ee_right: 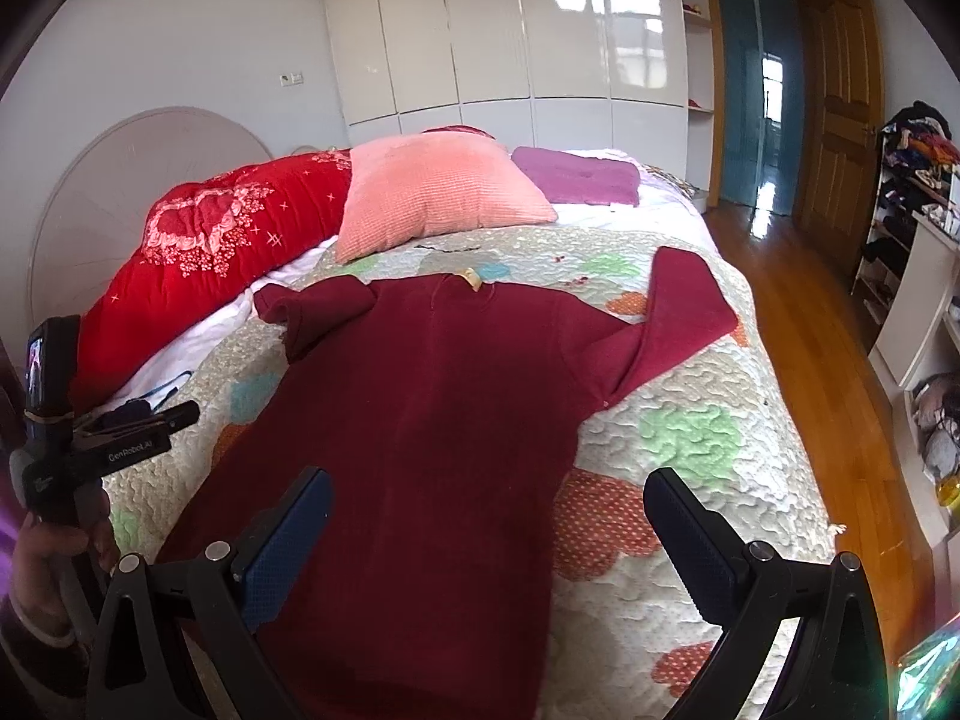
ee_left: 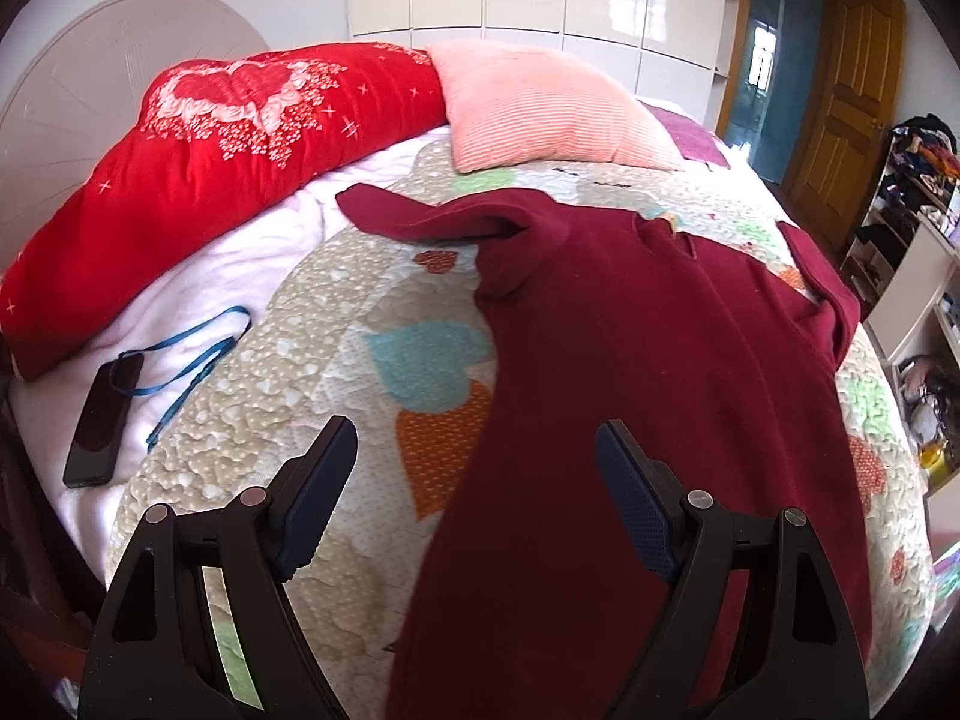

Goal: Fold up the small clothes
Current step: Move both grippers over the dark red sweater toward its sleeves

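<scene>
The maroon sweater (ee_right: 432, 420) looks soft and limp; take its near hem. Left gripper (ee_left: 474, 498) and right gripper (ee_right: 489, 540) are both released, holding nothing.

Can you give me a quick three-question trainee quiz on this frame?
1. True or false: the maroon top lies spread flat on the quilt, held by neither claw.
2. What lies beside the phone on the white sheet? A) blue strap B) sock C) book
3. Fill in: both the left claw and the right claw are ____.

Key: 1 true; 2 A, the blue strap; 3 open.
</scene>
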### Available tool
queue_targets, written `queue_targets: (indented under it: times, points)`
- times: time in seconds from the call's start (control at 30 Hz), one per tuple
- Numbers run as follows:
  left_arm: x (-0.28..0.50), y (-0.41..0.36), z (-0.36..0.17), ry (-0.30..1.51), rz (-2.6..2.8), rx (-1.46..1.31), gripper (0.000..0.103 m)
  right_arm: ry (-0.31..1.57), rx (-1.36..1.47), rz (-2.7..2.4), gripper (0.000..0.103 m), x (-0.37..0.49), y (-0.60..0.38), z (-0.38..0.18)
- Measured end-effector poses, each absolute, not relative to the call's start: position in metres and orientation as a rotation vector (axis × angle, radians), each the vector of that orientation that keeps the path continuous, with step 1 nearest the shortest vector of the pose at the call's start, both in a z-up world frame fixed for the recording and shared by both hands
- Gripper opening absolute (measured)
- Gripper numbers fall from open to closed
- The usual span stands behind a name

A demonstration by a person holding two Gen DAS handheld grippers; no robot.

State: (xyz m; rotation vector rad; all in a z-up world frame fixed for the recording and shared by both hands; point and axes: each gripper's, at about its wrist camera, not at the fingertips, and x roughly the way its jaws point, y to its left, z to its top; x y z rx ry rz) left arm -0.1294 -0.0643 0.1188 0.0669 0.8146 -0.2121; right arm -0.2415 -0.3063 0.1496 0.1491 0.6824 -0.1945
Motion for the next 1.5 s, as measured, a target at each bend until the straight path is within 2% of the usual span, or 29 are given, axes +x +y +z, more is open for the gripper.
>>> queue_targets:
  times: [0.47,0.9,1.5]
  points:
    - [-0.126,-0.083,0.107,0.797,-0.247,0.098,0.082,0.695,0.144,-0.214,0.103,-0.185,-0.292,0.128]
    - [-0.115,-0.094,0.095,0.813,-0.249,0.111,0.082,0.726,0.141,-0.248,0.103,-0.168,-0.298,0.099]
    - [-0.104,-0.111,0.088,0.822,-0.267,0.128,0.082,0.751,0.14,-0.276,0.103,-0.153,-0.311,0.089]
